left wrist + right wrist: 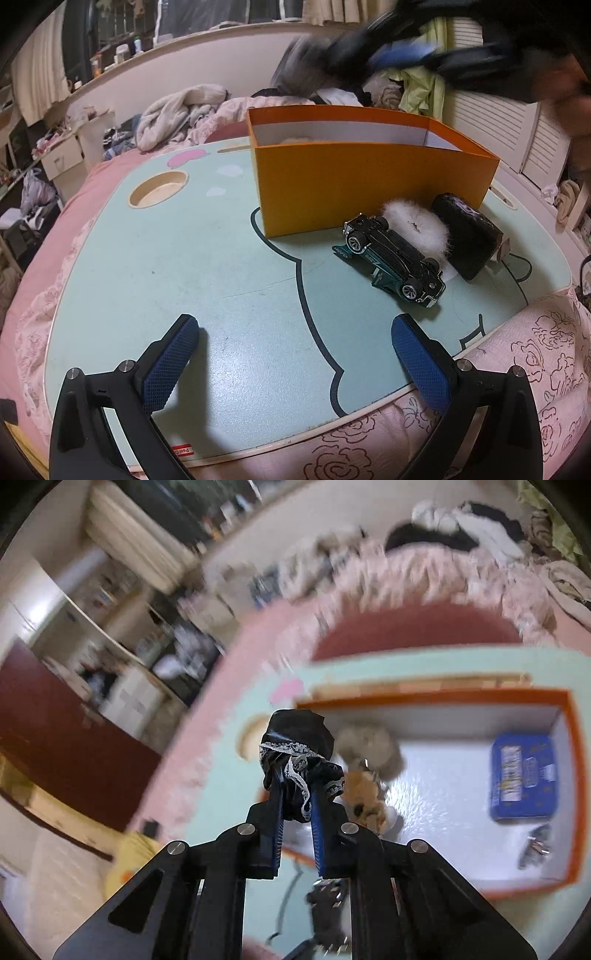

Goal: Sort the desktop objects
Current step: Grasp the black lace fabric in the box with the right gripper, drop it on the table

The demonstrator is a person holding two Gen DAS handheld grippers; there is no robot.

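The right tool [297, 805] pinches a black lace-trimmed scrunchie [297, 746] above the near-left corner of the orange box [574, 775]. Released here, it may catch the wall and drop outside onto the counter [184, 258]. The left tool [295, 328] hangs spread and empty; swinging forward, it could knock the upturned toy car [393, 260]. The mint counter sits on a pink bed [535, 350] in a cluttered room.

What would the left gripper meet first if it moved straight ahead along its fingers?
Probably the orange box: its front wall stands ahead of the open left gripper across bare tabletop. The toy car lies off to the right.
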